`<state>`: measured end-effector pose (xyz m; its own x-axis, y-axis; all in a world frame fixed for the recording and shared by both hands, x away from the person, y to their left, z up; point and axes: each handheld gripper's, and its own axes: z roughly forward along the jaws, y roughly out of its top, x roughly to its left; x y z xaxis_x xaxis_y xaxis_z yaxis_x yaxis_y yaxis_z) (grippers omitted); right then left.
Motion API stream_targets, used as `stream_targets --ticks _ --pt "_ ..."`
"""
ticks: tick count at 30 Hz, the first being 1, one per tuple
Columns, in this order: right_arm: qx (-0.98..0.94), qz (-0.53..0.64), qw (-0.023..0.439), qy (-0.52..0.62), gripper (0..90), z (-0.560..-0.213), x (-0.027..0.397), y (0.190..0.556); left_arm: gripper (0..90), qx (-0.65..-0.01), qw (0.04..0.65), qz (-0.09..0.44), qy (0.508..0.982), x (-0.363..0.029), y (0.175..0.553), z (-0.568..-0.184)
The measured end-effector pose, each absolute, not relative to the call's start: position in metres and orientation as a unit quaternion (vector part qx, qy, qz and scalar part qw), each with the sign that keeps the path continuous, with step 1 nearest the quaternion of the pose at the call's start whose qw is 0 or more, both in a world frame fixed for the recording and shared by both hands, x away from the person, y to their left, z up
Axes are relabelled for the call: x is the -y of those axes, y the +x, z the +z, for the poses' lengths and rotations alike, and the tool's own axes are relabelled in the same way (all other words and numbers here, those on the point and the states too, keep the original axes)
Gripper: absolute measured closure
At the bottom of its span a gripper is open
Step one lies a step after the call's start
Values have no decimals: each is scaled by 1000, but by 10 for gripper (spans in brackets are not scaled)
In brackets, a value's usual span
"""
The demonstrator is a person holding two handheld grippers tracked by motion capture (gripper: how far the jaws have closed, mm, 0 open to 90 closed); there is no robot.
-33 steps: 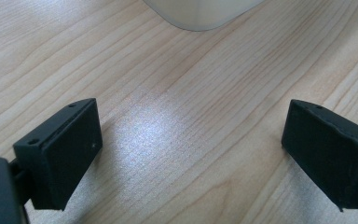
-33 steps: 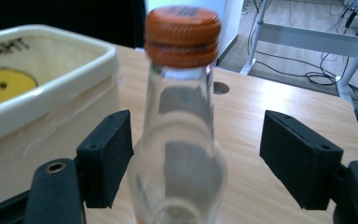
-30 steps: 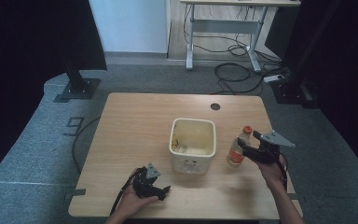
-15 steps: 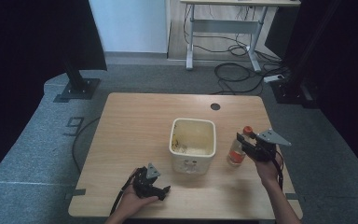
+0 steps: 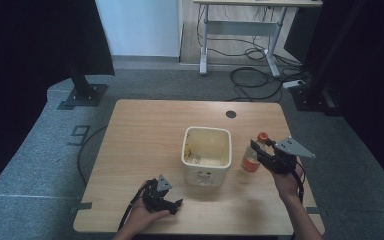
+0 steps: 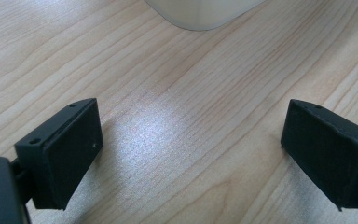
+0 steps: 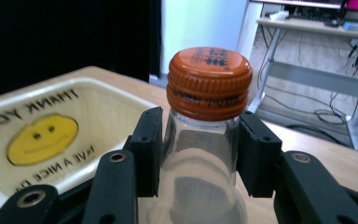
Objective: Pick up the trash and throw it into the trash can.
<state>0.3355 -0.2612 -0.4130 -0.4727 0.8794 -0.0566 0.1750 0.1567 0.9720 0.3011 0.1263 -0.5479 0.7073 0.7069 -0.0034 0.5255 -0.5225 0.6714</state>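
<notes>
A clear plastic bottle point(image 5: 250, 161) with an orange cap point(image 5: 263, 136) stands slightly tilted just right of the cream bin point(image 5: 206, 176). My right gripper point(image 5: 259, 151) is shut on the bottle's neck. In the right gripper view the two black fingers point(image 7: 147, 149) press the bottle point(image 7: 200, 163) just below the orange cap point(image 7: 209, 79). My left gripper point(image 5: 169, 201) lies low on the table near the front edge, left of the bin. In the left gripper view it point(image 6: 191, 149) stands open over bare wood, with nothing between its jaws.
The bin point(image 7: 42, 135) carries a yellow smiley and printed words on its inner wall, and some scraps lie in its bottom. A dark round hole point(image 5: 231, 114) sits in the wooden table point(image 5: 150, 130) at the far right. Black stands and cables surround the table.
My right gripper has edged slightly left, closer around the bottle's neck. The left gripper has stayed where it was.
</notes>
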Motion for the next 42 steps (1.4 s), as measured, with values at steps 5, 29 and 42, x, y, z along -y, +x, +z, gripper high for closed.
stream_targets --ticks 5,29,42 --pt "-666 546 341 377 561 -398 262 326 55 -358 333 136 862 -126 301 -548" --pt "-652 579 357 335 565 -328 243 309 57 -359 332 136 862 -126 301 -548" --pt "-654 589 353 319 566 -311 220 314 58 -358 332 136 862 -127 301 -548"
